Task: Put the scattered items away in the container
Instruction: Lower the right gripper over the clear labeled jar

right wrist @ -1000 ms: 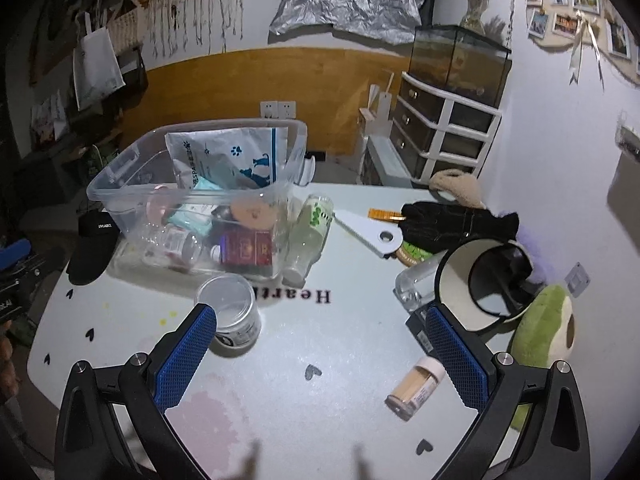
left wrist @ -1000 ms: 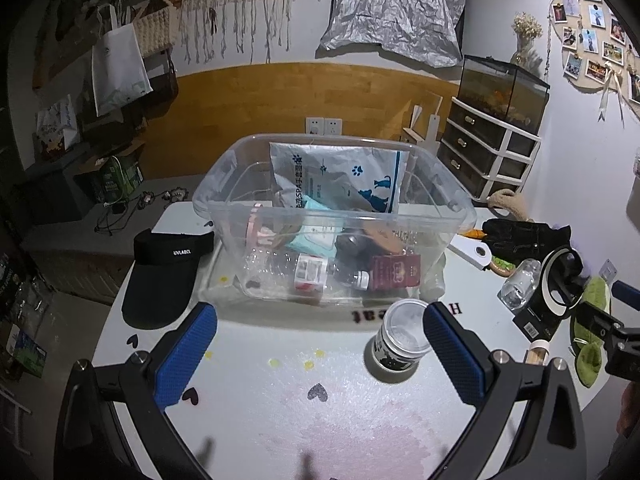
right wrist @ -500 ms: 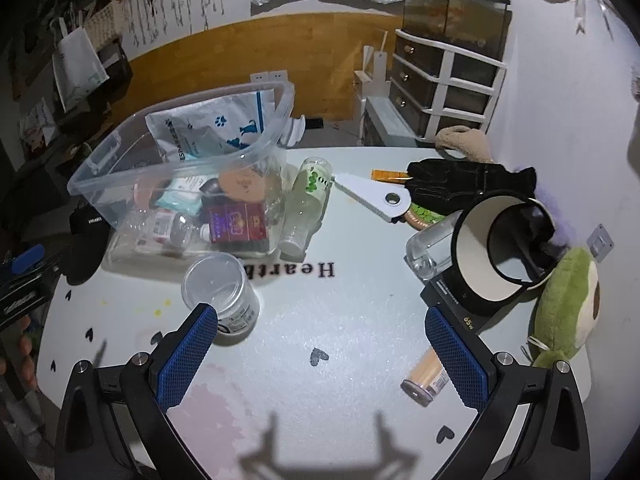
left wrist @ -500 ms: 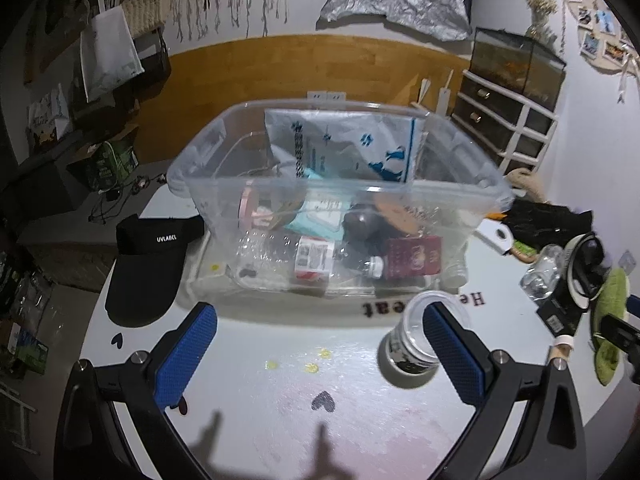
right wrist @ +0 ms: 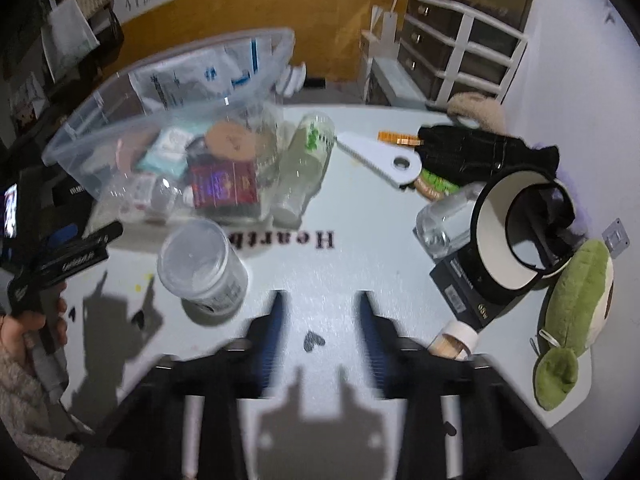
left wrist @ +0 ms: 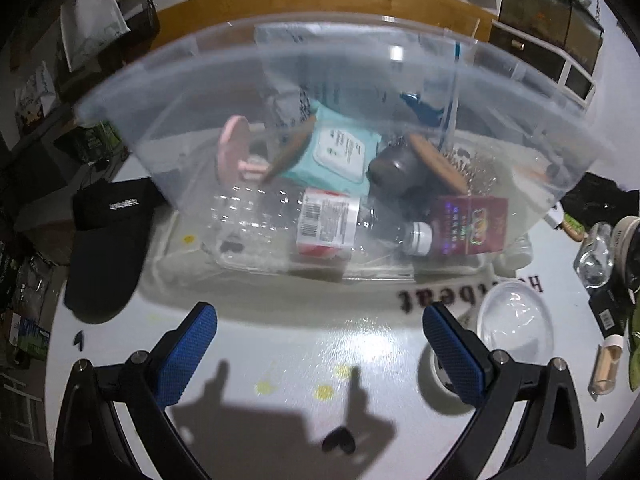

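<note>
Partly tidied: clear bin (left wrist: 168,128) on the tabletop (right wrist: 352,280) holding bottle, wipes, red box; jar (right wrist: 200,268), glove (right wrist: 480,152), plush (right wrist: 572,312) outside; left gripper (left wrist: 320,344) fingers wide and empty, right gripper (right wrist: 320,320) fingers narrower, empty.

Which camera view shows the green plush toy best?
The right wrist view shows it best: the green plush toy lies whole at the right edge of the table, beside the white visor. In the left wrist view only a thin green strip appears at the right image edge, so its shape cannot be read there.
</note>
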The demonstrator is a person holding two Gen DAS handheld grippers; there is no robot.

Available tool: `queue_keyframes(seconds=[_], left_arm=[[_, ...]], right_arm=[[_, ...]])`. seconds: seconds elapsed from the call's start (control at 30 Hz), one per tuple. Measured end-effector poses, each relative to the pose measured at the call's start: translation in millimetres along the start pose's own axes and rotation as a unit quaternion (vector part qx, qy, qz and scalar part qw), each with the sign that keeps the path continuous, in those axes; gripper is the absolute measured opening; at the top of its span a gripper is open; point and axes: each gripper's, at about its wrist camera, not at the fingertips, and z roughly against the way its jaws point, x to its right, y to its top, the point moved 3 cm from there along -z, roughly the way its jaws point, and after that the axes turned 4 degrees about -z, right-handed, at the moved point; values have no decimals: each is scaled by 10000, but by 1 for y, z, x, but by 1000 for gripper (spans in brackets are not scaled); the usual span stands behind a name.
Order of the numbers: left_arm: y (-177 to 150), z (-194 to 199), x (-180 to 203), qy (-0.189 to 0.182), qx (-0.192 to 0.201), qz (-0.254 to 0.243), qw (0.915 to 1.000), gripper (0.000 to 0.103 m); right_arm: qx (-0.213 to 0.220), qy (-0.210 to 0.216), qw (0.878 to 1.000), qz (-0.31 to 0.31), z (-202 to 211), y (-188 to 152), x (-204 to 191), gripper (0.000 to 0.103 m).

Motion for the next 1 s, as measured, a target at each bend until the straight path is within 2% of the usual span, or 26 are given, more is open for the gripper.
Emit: queue_keyframes(seconds=[0.13,0.27,0.33,0.47,0.63,0.8,1.0], left_arm=[[1,-21,10,-83,23,-76,9999,103],[1,-45,26,-81,-40,-432,9990,103],[1,-53,32,-213,-45,-540,9983,103],[3,-61,44,-770,-8,-694,9946,103],[-1,-55,76,-1314,57,-1298,9828,102],[-7,-50,109,-1850,122,-1893,9643,102],[-18,-36,144,-2233,156,-2221,9490,102]], right_arm=[[-171,-16,9998,-28,-9,-1,3,25],[-290,-40,9995,-148,-15,0,10,25],[-333,-50,9991,-243,-17,0,15,25],[-414,-61,9978,-505,-22,1,30,25],[-496,-124,9960,-736,-31,1,45,25],[-571,-214,9948,-814,-40,-2,53,25],[-879,-424,9921,-785,-81,-12,66,25]])
